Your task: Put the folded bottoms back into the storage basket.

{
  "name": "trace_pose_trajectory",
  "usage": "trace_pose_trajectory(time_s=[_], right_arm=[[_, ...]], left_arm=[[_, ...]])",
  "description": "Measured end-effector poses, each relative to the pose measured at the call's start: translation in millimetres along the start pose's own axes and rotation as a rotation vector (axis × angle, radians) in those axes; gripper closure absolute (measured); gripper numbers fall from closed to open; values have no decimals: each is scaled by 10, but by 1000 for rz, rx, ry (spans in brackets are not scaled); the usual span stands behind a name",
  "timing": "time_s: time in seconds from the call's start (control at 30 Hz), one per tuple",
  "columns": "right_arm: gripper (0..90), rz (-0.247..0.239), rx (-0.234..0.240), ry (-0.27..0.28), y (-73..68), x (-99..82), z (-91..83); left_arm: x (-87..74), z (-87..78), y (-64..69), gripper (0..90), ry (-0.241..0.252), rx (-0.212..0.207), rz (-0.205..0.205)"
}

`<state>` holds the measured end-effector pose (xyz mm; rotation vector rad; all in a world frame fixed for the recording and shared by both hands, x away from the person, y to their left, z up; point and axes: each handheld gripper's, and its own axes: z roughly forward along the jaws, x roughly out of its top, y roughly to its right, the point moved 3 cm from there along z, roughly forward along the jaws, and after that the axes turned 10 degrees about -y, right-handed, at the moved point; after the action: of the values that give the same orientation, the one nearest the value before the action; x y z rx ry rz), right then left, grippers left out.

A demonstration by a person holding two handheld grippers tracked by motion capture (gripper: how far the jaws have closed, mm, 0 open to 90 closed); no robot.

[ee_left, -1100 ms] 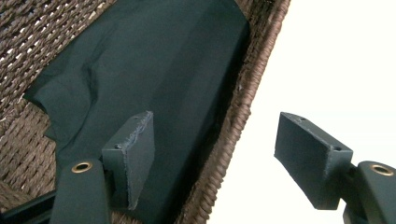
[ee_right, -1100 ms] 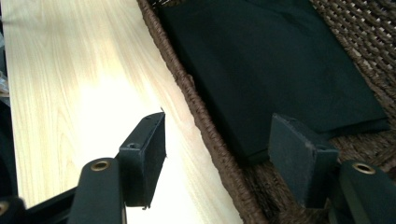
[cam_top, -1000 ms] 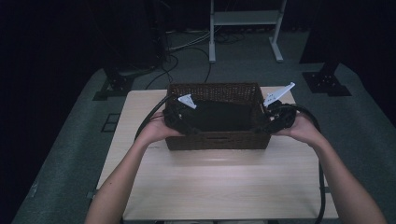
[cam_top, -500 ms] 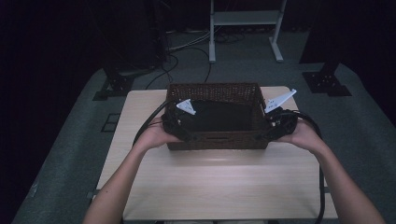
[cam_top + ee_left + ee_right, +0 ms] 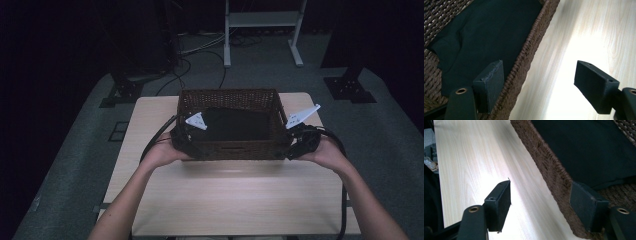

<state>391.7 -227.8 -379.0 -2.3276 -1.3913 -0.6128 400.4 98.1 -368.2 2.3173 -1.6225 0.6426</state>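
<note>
My pale wooden table [image 5: 230, 190] carries one brown wicker basket [image 5: 230, 150] toward twelve o'clock, centred side to side, its base flat on the boards.

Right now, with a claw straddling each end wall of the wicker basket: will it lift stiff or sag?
Probably stiff enough: the basket is tightly woven with a thick braided rim. Likely light, since it holds just a dark folded cloth, which is soft and won't roll. The rough weave should resist slipping, though the thin wall may flex if squeezed between the pads.
</note>
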Motion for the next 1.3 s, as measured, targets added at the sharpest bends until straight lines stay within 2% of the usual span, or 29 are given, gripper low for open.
trace_pose_trajectory(time_s=[0.43,0.73,0.8,1.3], right_arm=[[302,10,8,-4,-81,-110,84],[299,10,19,-10,-141,-222,146],[298,12,20,-14,-155,-237,158],[296,15,32,-17,-237,-360,241]], left_arm=[[-148,45,98,222,16,-8,-19],[-235,75,151,222,24,-1,-19],[-250,76,160,222,26,16,-13],[-402,177,248,201,27,-7,-30]])
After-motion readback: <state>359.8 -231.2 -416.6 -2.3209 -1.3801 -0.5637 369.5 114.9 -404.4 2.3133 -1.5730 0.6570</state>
